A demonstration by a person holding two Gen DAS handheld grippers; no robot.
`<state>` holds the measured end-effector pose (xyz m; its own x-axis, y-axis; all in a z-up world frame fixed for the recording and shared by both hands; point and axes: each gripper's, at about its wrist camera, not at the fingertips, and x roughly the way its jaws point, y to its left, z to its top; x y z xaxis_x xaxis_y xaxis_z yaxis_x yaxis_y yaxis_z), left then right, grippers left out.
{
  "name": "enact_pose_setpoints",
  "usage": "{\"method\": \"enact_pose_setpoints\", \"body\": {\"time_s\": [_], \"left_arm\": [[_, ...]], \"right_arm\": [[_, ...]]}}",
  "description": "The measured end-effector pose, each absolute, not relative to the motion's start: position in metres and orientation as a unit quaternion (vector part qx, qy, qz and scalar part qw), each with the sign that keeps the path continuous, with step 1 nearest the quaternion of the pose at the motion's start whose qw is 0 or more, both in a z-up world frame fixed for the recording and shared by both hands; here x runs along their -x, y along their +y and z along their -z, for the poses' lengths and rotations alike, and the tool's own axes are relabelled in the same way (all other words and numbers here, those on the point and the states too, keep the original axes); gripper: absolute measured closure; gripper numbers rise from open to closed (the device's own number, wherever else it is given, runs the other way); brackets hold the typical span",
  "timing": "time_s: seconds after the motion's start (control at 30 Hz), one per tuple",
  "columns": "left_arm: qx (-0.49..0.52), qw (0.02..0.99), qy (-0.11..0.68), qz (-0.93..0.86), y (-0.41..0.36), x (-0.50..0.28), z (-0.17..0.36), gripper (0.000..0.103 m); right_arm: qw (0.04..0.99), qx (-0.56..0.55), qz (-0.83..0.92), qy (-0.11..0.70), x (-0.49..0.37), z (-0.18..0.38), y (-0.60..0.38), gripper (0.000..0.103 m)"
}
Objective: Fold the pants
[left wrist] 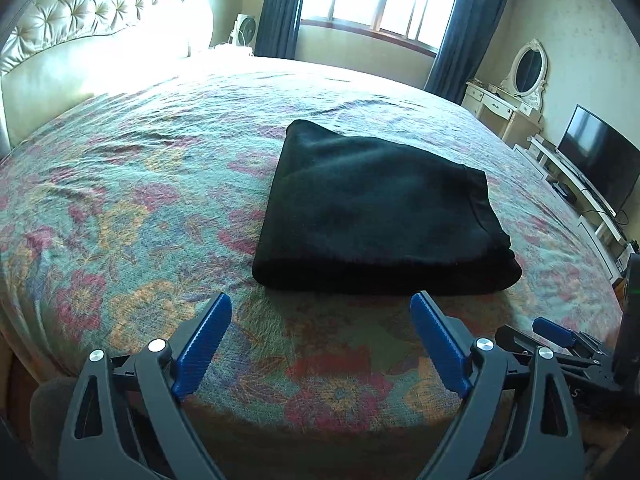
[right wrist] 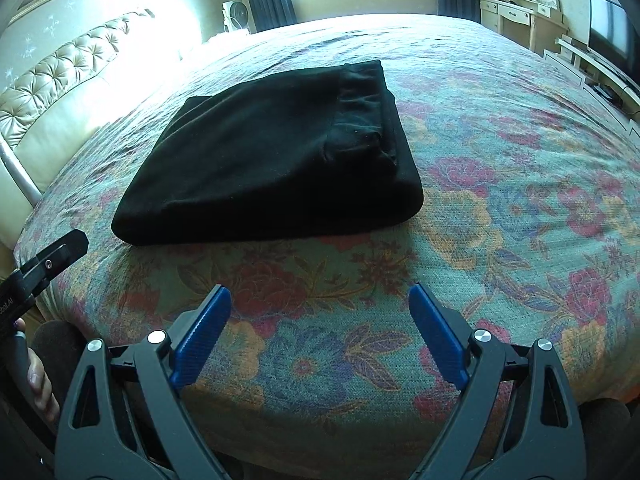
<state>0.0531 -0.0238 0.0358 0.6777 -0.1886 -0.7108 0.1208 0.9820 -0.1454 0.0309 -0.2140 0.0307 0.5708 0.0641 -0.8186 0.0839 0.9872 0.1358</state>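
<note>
Black pants (left wrist: 380, 216) lie folded into a thick rectangle on the flowered bedspread (left wrist: 140, 200). In the left wrist view my left gripper (left wrist: 320, 304) stands open just short of the bundle's near edge, nothing between its blue pads. The right wrist view shows the same pants (right wrist: 272, 160) further off and to the upper left, waistband at the far right side. My right gripper (right wrist: 320, 296) is open over bare bedspread (right wrist: 500, 200). Part of the right gripper's blue finger (left wrist: 554, 330) shows at the left view's right edge, and the left gripper's black finger (right wrist: 60, 254) at the right view's left edge.
A tufted cream headboard (left wrist: 88, 12) stands at the left of the bed. Beyond the bed are a window with dark curtains (left wrist: 280, 4), a fan (left wrist: 244, 30), a dressing table with an oval mirror (left wrist: 528, 68) and a TV (left wrist: 596, 160) on a low white stand. A person's hand (right wrist: 38, 380) holds the left gripper's handle.
</note>
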Motion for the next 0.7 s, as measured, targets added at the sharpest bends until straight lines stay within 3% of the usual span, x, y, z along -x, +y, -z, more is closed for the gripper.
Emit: {"method": "enact_pose_setpoints", "body": {"time_s": [0.7], "left_arm": [[-0.004, 0.906, 0.414, 0.087, -0.039, -0.052, -0.028, 0.013]], "right_arm": [[0.884, -0.089, 0.010, 0.458, -0.028, -0.037, -0.220, 0.012]]}}
